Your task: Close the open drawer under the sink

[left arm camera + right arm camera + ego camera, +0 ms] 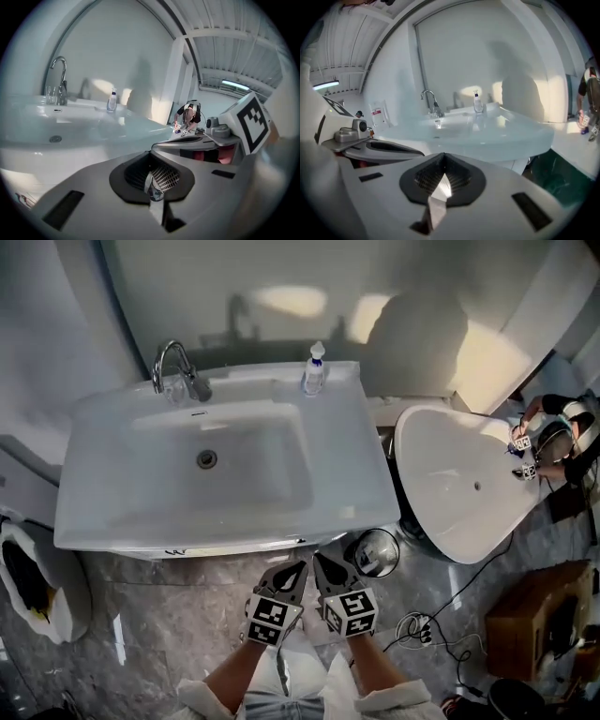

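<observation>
- The left gripper [300, 567] [155, 188] and right gripper [321, 562] [438, 186] are side by side above the floor [169, 615], each with its jaws pressed together and holding nothing.
- Their tips point at the front edge of the sink [94, 512], near its right end.
- The drawer sits beneath that edge, hidden from above; whether it is open cannot be told.
- A white cabinet front [33, 166] shows under the sink.
- A tap [174, 367] and a soap bottle [314, 371] stand along the back edge.
</observation>
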`<move>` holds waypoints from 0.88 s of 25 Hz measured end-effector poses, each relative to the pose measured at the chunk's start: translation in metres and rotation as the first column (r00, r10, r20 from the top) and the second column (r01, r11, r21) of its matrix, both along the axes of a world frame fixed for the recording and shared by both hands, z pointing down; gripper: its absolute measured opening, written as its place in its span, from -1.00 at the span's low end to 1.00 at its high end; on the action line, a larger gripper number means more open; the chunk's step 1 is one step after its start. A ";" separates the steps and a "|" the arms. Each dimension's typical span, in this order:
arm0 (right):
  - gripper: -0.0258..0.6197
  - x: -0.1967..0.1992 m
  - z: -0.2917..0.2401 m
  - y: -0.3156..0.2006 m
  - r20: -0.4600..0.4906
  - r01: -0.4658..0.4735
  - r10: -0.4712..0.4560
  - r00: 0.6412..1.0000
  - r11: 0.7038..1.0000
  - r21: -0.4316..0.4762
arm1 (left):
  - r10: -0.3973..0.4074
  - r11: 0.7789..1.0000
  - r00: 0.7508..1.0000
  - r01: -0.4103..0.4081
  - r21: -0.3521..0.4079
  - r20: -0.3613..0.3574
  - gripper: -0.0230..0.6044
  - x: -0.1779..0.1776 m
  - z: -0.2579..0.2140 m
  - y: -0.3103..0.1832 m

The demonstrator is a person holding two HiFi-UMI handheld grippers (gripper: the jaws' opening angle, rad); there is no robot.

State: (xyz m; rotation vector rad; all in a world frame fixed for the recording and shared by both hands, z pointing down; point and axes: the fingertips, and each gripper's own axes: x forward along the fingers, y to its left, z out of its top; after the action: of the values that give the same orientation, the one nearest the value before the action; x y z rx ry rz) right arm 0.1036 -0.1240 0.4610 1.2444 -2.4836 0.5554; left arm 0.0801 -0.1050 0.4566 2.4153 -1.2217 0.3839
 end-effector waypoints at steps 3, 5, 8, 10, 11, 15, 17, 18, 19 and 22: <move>-0.89 -0.006 -0.045 0.000 0.065 -0.008 0.006 0.998 0.999 0.035 | 0.033 0.998 0.999 -0.032 0.044 -0.020 -0.88 -0.003 -0.044 0.002; -0.89 -0.010 -0.074 0.002 0.108 -0.006 -0.001 0.994 0.998 0.066 | 0.043 0.995 0.999 -0.042 0.089 -0.014 -0.88 -0.009 -0.069 0.002; -0.89 -0.015 -0.113 0.006 0.147 0.003 -0.019 0.989 0.995 0.104 | 0.031 0.992 0.998 -0.024 0.125 -0.058 -0.88 -0.019 -0.109 0.003; -0.89 -0.020 -0.137 0.009 0.162 0.019 -0.038 0.986 0.993 0.119 | 0.021 0.988 0.995 -0.007 0.153 -0.095 -0.88 -0.023 -0.137 0.004; -0.89 -0.023 -0.148 0.010 0.167 0.031 -0.053 0.985 0.991 0.127 | 0.018 0.986 0.994 0.001 0.167 -0.110 -0.88 -0.025 -0.151 0.004; -0.89 -0.035 -0.197 0.015 0.168 0.086 -0.118 0.979 0.979 0.187 | 0.033 0.980 0.989 -0.003 0.201 -0.143 -0.88 -0.030 -0.198 0.010; -0.89 -0.038 -0.221 0.019 0.159 0.099 -0.136 0.978 0.970 0.223 | 0.050 0.976 0.986 -0.015 0.217 -0.156 -0.88 -0.031 -0.220 0.014; -0.89 -0.038 -0.231 0.020 0.154 0.103 -0.142 0.978 0.965 0.240 | 0.058 0.974 0.985 -0.020 0.224 -0.162 -0.88 -0.032 -0.229 0.016; -0.89 -0.038 -0.241 0.022 0.150 0.106 -0.148 0.978 0.961 0.256 | 0.066 0.972 0.984 -0.026 0.233 -0.165 -0.88 -0.033 -0.238 0.018; -0.89 -0.035 -0.264 0.028 0.134 0.111 -0.157 0.978 0.948 0.299 | 0.089 0.967 0.979 -0.040 0.252 -0.186 -0.88 -0.038 -0.259 0.025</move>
State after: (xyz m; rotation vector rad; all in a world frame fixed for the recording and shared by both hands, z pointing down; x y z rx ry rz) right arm 0.0685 -0.0962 0.1968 1.1543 -2.8378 0.2687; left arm 0.0422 -0.0802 0.1972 2.6335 -1.1648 0.0082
